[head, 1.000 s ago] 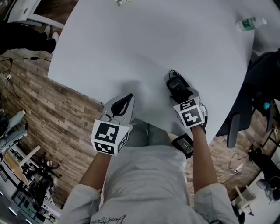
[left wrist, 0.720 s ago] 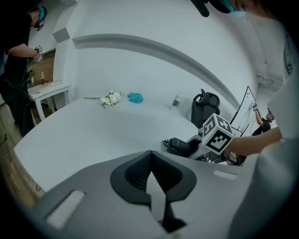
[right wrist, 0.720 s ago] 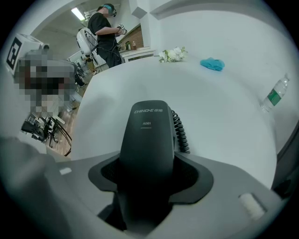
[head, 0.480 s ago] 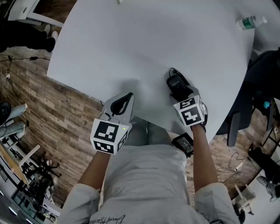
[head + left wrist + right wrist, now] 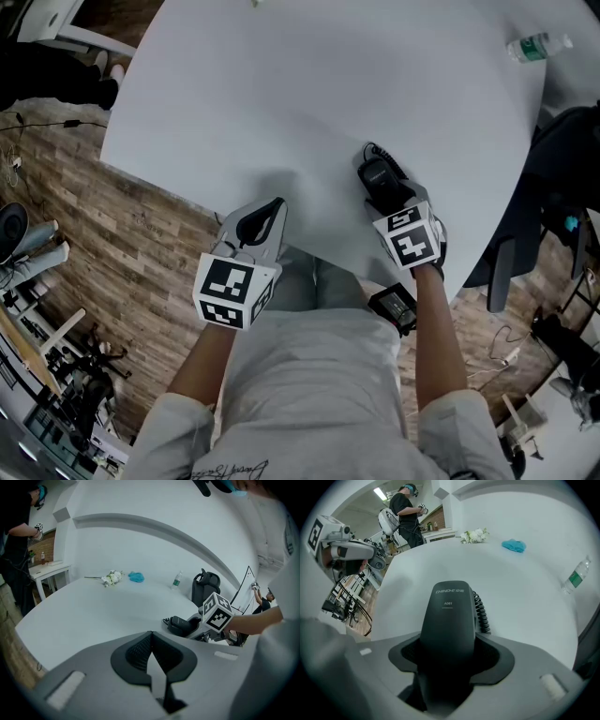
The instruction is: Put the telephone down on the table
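A black telephone handset (image 5: 377,178) with a coiled cord (image 5: 480,611) sits between the jaws of my right gripper (image 5: 384,190), which is shut on it and points steeply down over the white table (image 5: 281,84) near its front edge. In the right gripper view the handset (image 5: 449,620) fills the space between the pads. Its far end is low over the table; I cannot tell whether it touches. My left gripper (image 5: 270,211) hovers at the table's front edge, to the left, shut and holding nothing; its pads (image 5: 140,651) meet.
A plastic bottle (image 5: 536,50) stands at the table's far right. White flowers (image 5: 474,535) and a blue cloth (image 5: 513,545) lie at the far side. A black chair (image 5: 562,178) stands right of the table. A person in black (image 5: 405,508) stands beyond it.
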A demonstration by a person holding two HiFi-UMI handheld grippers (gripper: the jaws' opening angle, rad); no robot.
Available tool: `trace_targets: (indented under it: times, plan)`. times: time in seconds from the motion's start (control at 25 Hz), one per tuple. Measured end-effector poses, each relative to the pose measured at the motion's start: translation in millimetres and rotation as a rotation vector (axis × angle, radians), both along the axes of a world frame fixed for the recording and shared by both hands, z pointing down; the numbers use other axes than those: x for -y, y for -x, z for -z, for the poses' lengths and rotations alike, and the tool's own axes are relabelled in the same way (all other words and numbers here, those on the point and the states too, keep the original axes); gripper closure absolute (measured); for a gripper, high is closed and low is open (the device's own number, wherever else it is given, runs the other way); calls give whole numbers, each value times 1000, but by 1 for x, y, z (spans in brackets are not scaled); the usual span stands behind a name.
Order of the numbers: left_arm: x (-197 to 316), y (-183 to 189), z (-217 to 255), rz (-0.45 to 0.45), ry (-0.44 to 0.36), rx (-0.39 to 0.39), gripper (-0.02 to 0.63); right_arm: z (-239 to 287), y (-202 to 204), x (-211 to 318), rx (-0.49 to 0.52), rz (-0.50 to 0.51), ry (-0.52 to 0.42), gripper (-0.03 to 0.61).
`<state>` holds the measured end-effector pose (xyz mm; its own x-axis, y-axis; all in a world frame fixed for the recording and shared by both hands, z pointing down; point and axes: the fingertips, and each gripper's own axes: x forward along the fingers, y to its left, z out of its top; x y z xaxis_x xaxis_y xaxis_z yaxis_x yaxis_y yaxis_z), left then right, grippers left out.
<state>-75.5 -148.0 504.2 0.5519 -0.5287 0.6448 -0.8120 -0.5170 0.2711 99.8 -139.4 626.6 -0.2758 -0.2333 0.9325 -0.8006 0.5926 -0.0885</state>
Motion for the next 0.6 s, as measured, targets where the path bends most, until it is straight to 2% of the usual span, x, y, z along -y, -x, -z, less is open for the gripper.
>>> trace_targets:
  times: [0.36,0.6]
  plan:
    - [0,3,0,8,6,-7,597,1,-2,1,-4,8,-9,275]
    - [-1,5,-1,10,8,-9,597,1,1,-2,11,35,28,202]
